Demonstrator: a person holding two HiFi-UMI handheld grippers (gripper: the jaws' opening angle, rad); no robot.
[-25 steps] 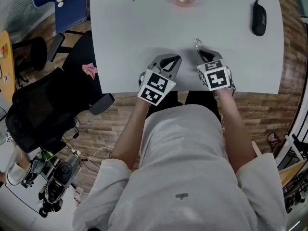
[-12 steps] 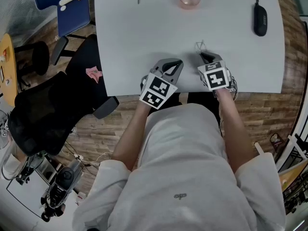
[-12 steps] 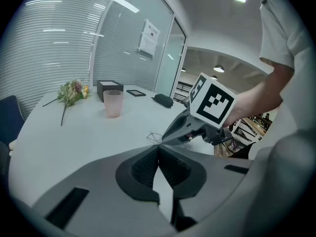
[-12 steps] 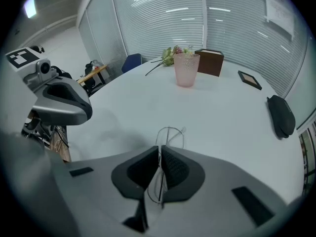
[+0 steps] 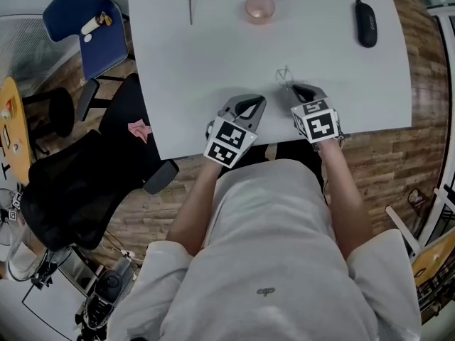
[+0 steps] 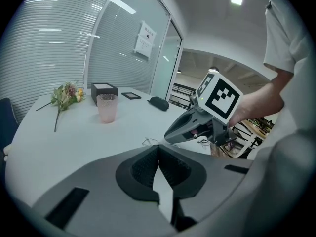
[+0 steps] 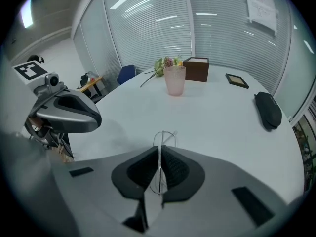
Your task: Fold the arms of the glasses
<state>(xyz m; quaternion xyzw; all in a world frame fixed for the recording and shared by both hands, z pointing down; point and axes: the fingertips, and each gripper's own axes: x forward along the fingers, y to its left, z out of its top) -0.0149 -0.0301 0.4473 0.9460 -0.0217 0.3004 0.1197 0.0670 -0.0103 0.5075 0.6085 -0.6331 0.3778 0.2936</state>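
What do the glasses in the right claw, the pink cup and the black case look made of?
Thin wire-rimmed glasses: likely bare metal, hair-fine and pale. Translucent pink cup: frosted plastic or glass, light shows through. Black oblong case: matte, perhaps fabric or leatherette, no shine.

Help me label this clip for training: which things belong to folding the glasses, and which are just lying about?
In the job: wire glasses, pinched in the shut jaws of the right gripper; left gripper, shut and empty, beside it.
Lying about: pink cup, flowers, dark box, black case, all apart on the white table.
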